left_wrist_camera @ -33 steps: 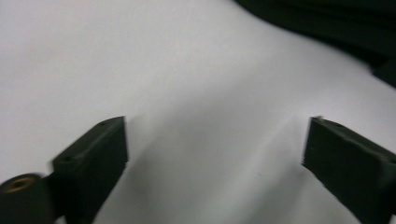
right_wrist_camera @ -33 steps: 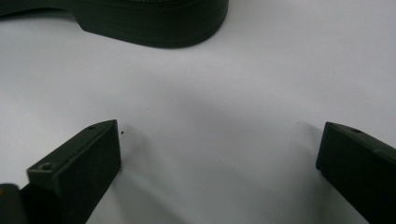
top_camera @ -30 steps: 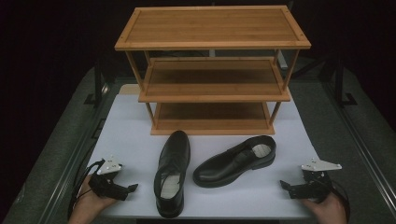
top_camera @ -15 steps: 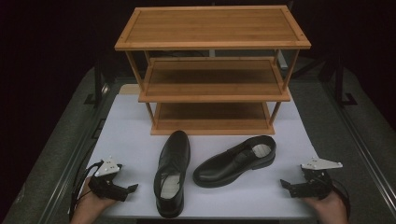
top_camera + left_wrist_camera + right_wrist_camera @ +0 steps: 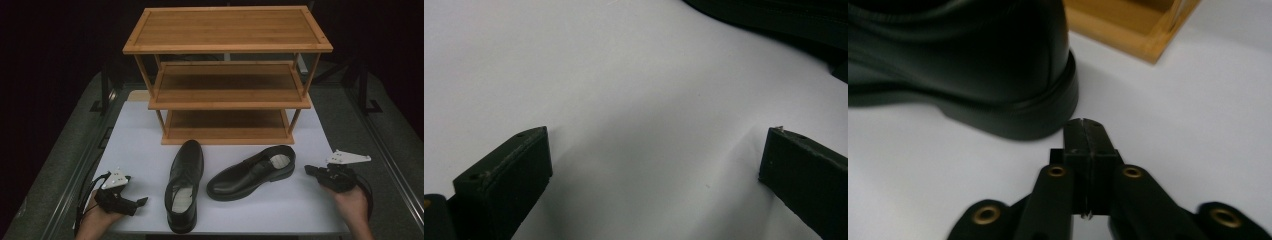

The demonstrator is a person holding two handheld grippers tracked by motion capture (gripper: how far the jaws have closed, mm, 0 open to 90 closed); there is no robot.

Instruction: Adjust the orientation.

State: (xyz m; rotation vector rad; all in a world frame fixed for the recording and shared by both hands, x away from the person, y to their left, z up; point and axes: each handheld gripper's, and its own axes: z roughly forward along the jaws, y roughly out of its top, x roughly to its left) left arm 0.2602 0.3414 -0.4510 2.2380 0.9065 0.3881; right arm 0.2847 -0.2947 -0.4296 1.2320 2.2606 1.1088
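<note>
Right gripper (image 5: 1083, 131) just beside the heel of a black leather dress shoe (image 5: 251, 172) before a three-tier bamboo rack (image 5: 227, 75), jaws just closed together on nothing, left gripper (image 5: 651, 165) beyond the second black leather shoe (image 5: 183, 184), jaws wide, empty.

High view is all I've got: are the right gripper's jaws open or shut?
Observer: Shut. In the right gripper view, the right gripper has its jaws pressed together with nothing between them.
Operator: Is it touching the shoe?
Observer: It seems not. Its tip sits just short of the heel of the sideways shoe.
Operator: And the left one?
Observer: The left gripper has its jaws wide apart over the bare white mat, holding nothing.
</note>
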